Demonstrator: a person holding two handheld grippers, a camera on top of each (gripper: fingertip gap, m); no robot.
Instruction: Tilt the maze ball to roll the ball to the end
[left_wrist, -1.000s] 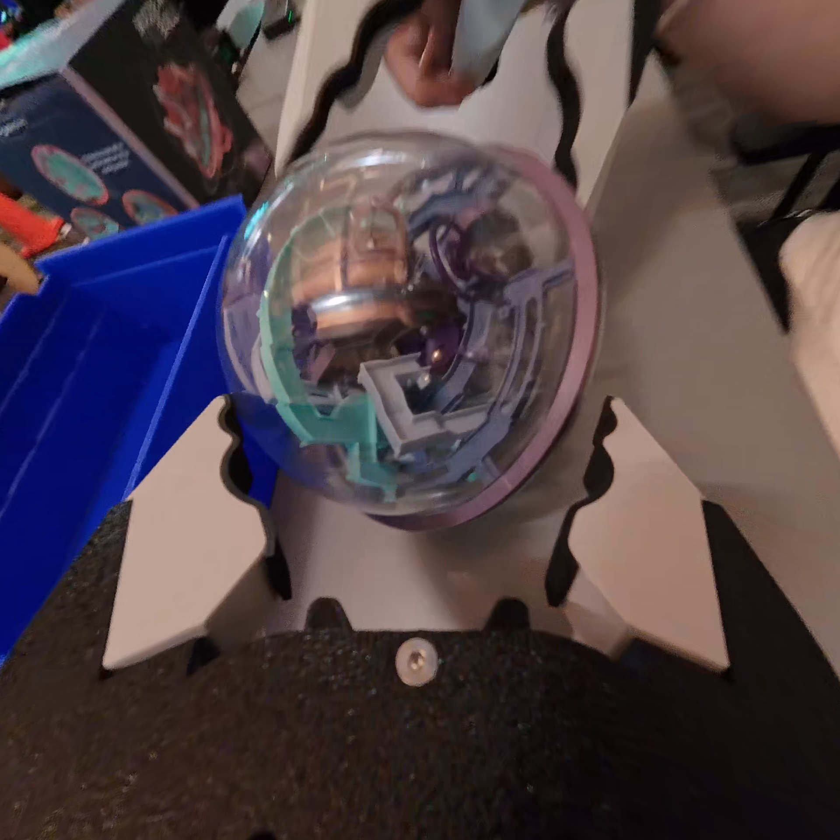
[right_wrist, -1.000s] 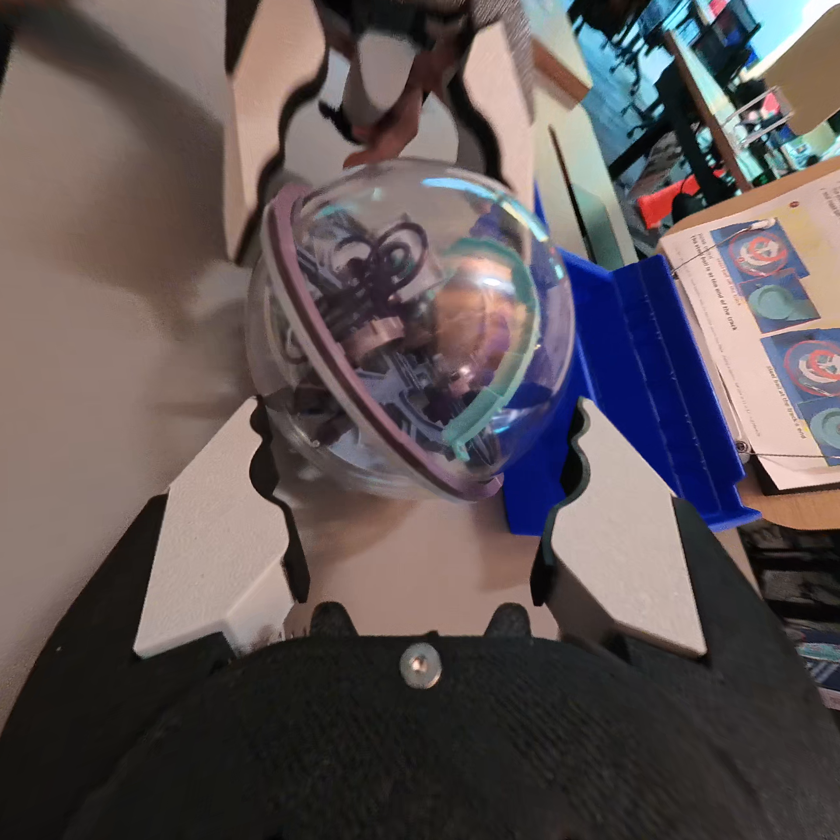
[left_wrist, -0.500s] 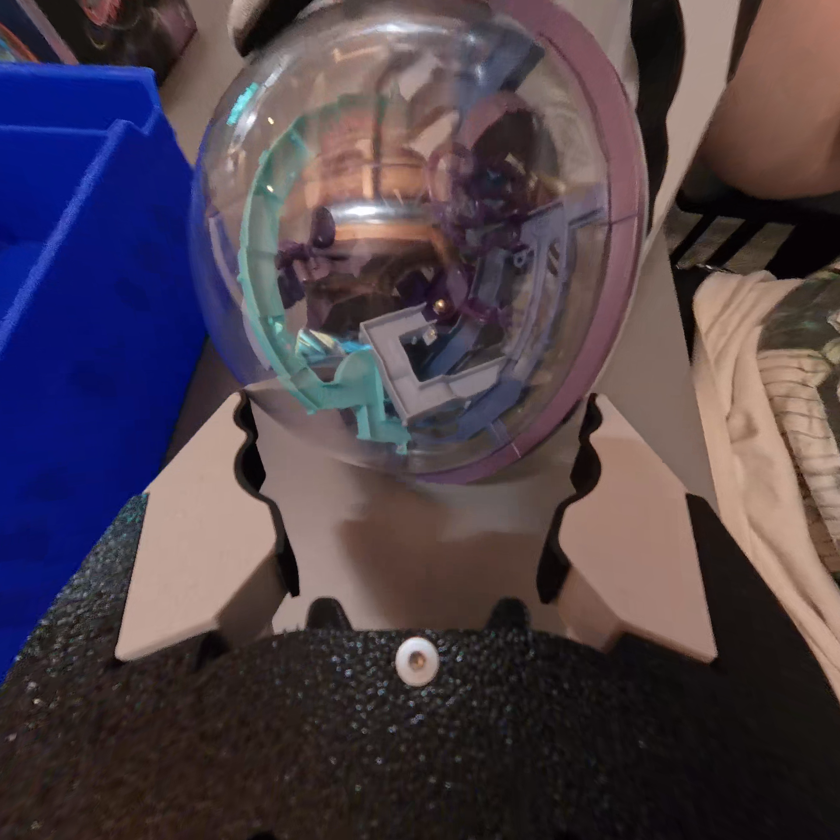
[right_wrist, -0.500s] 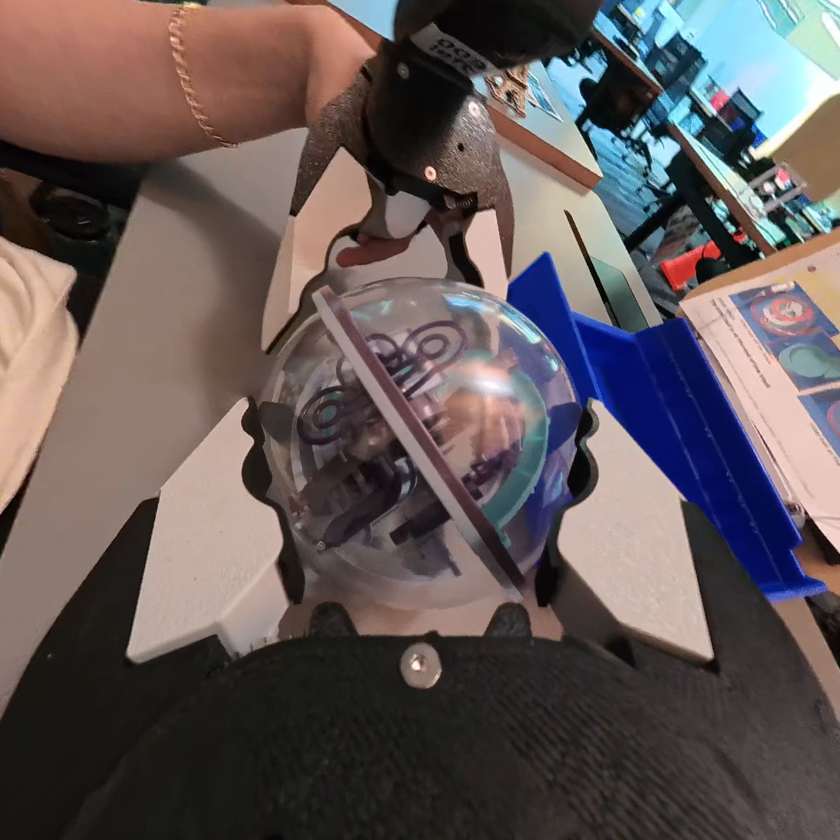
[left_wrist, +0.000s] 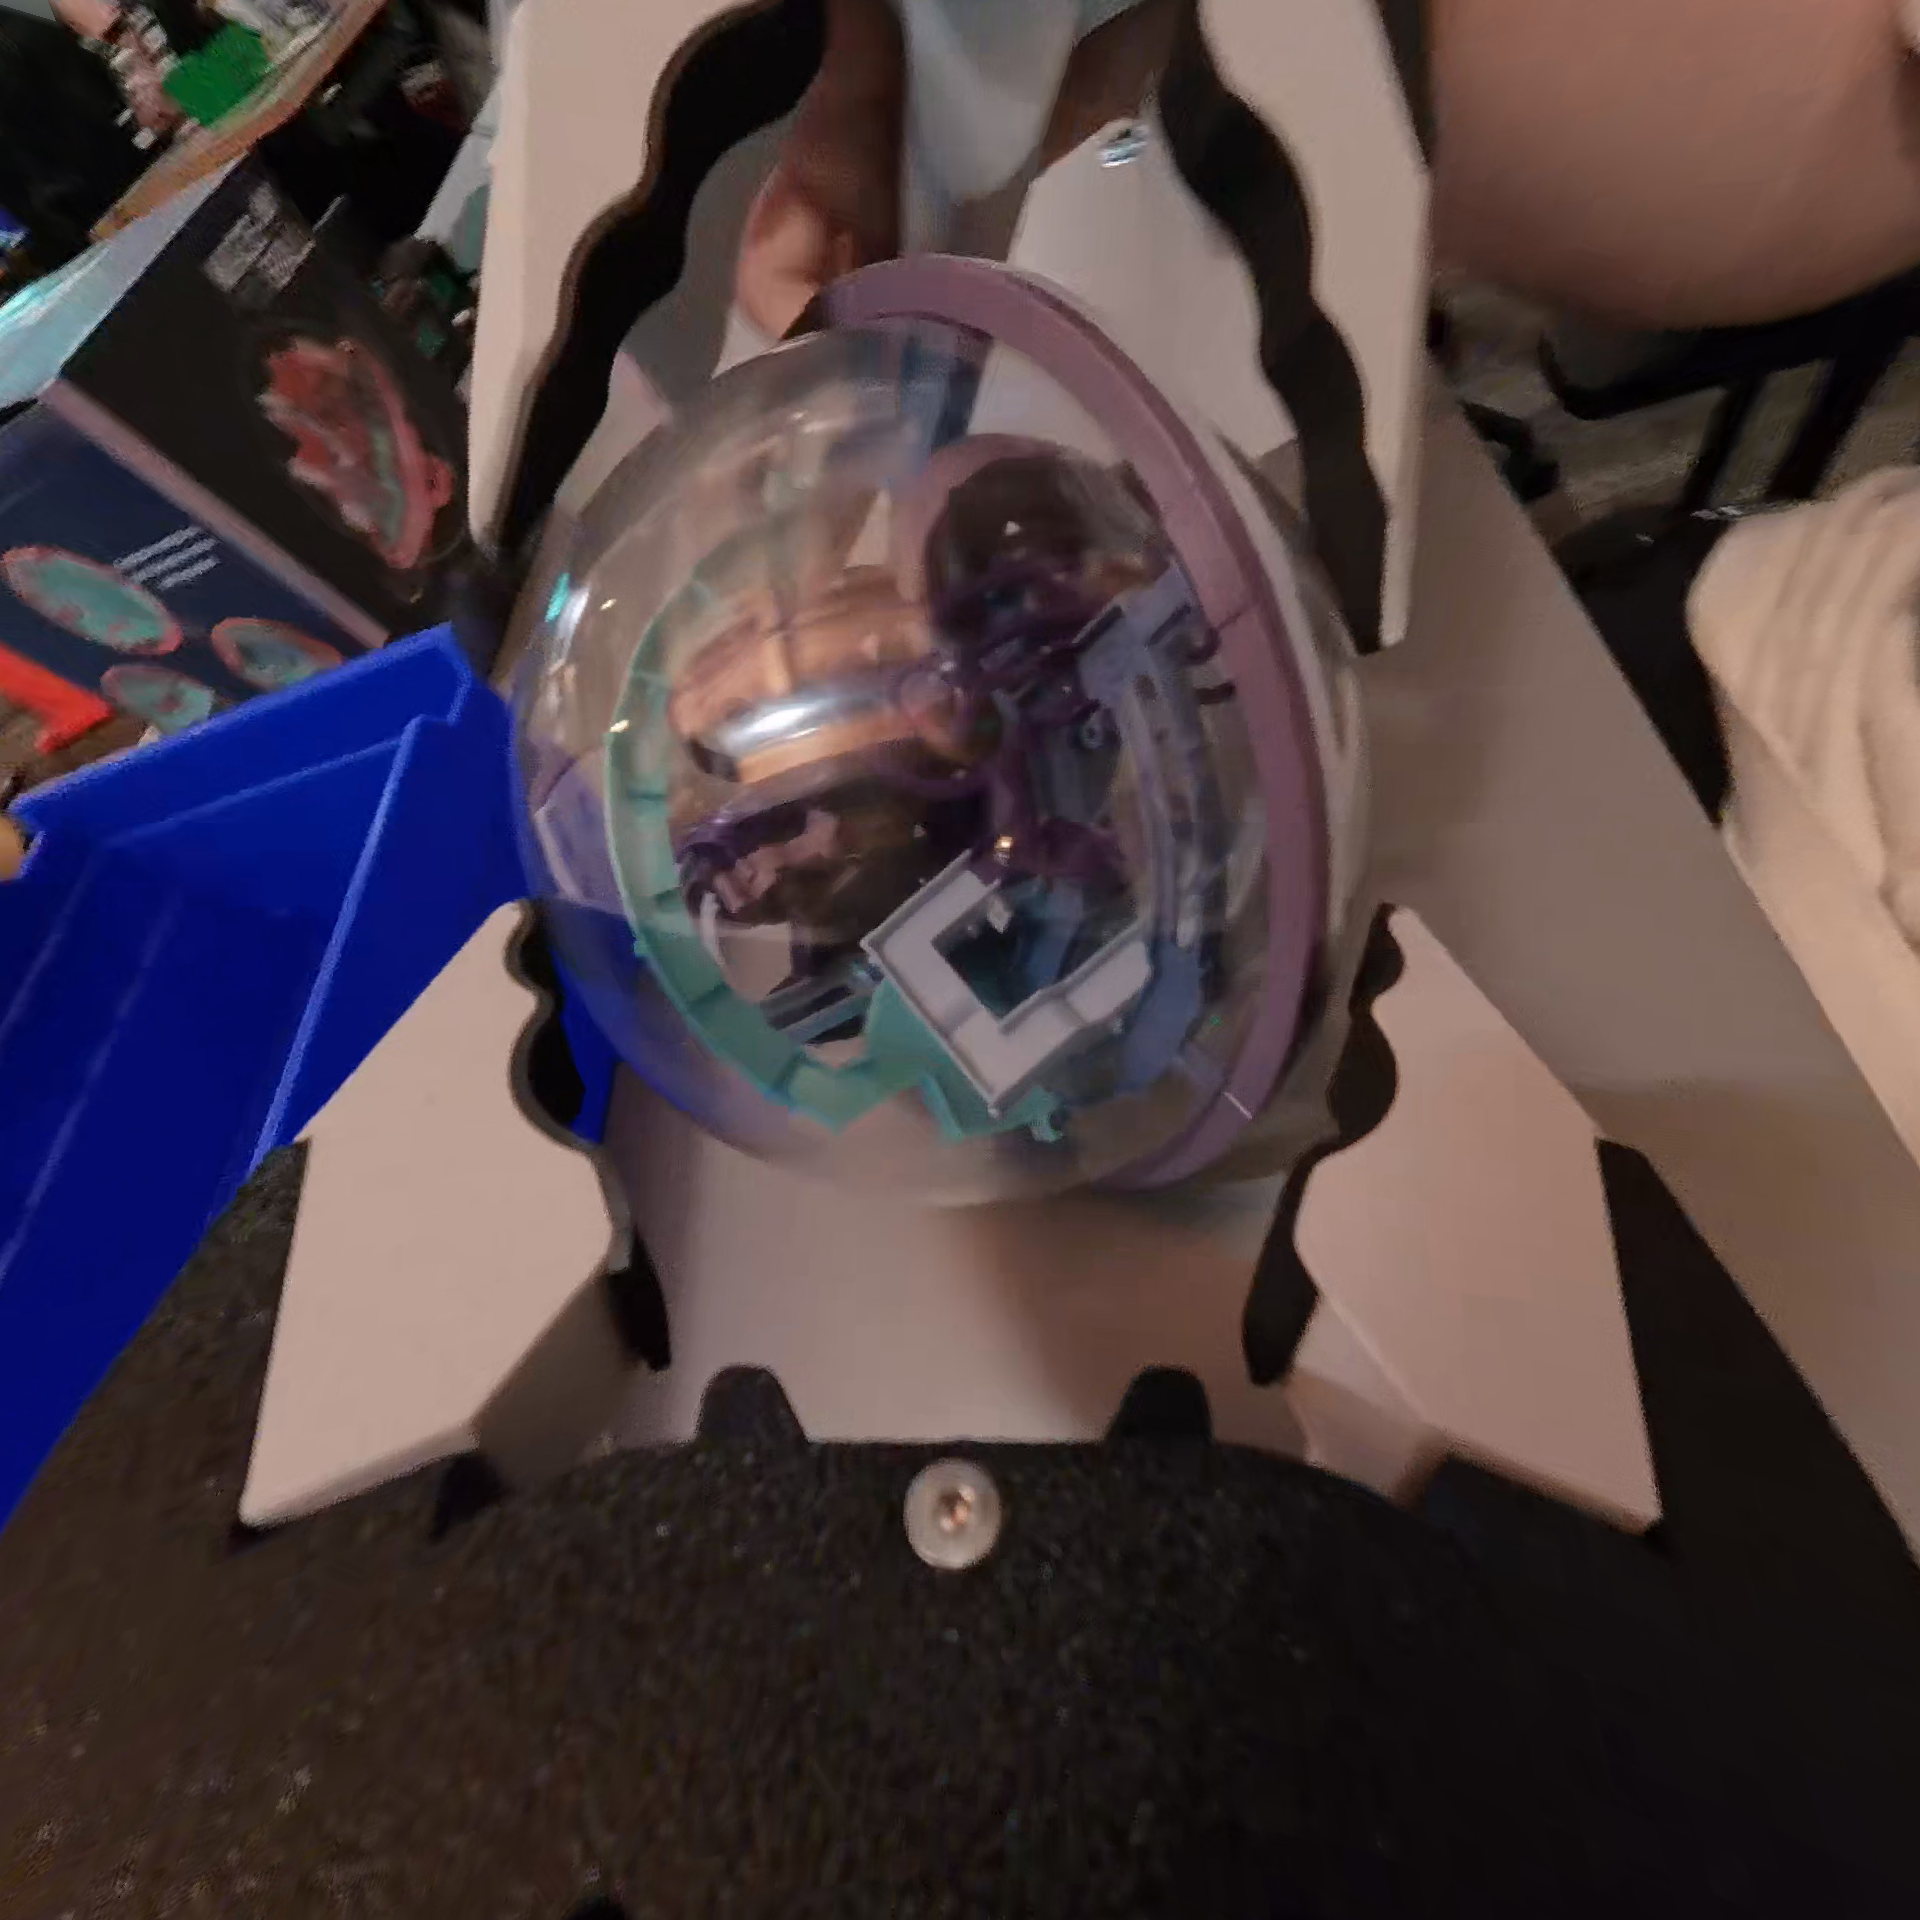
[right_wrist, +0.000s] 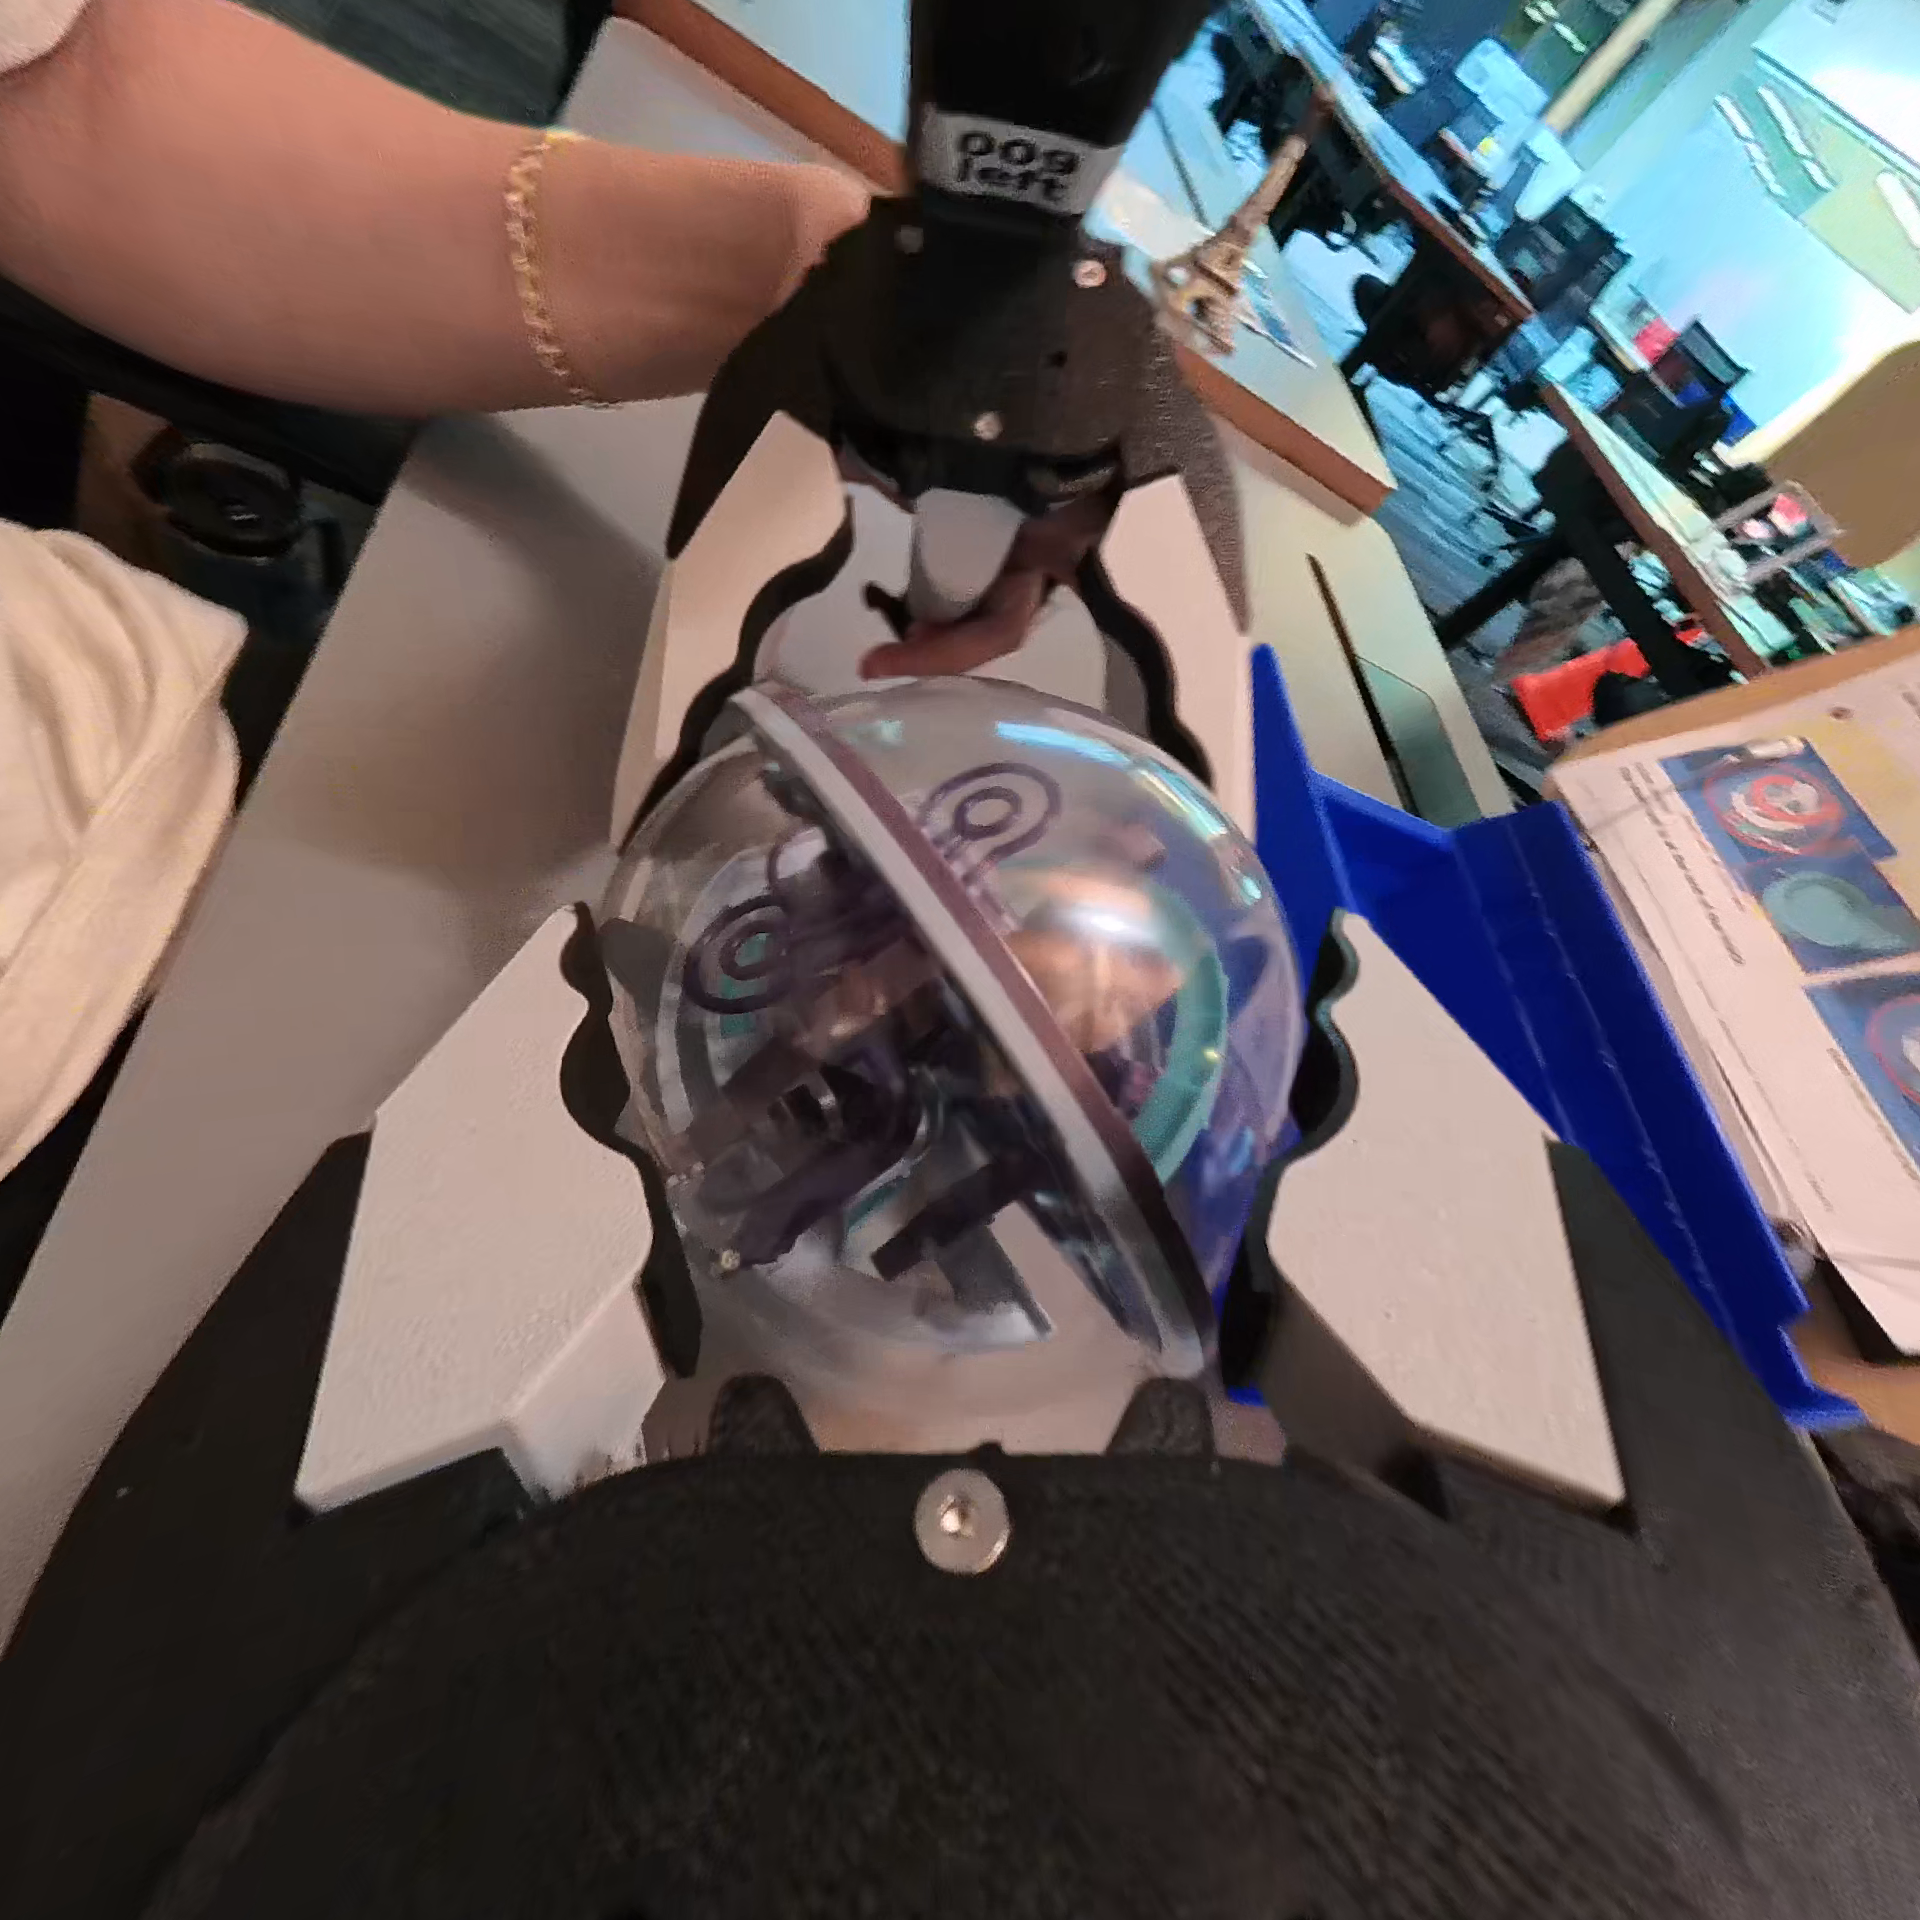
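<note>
Right wrist view — maze ball (right_wrist: 935, 1039) clamped between both wide-spread grippers — left gripper (right_wrist: 940, 707), right gripper (right_wrist: 945, 1049).

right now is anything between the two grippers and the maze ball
Nothing visible. The maze ball sits directly between the right gripper fingers, and the left gripper fingers flank it from the opposite side. The blue bin stands off to one side.

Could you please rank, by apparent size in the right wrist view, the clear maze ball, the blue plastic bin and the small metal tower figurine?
1. Clear maze ball, though it is nearest the camera.
2. Blue plastic bin, partly hidden.
3. Small metal tower figurine, far off.
</note>
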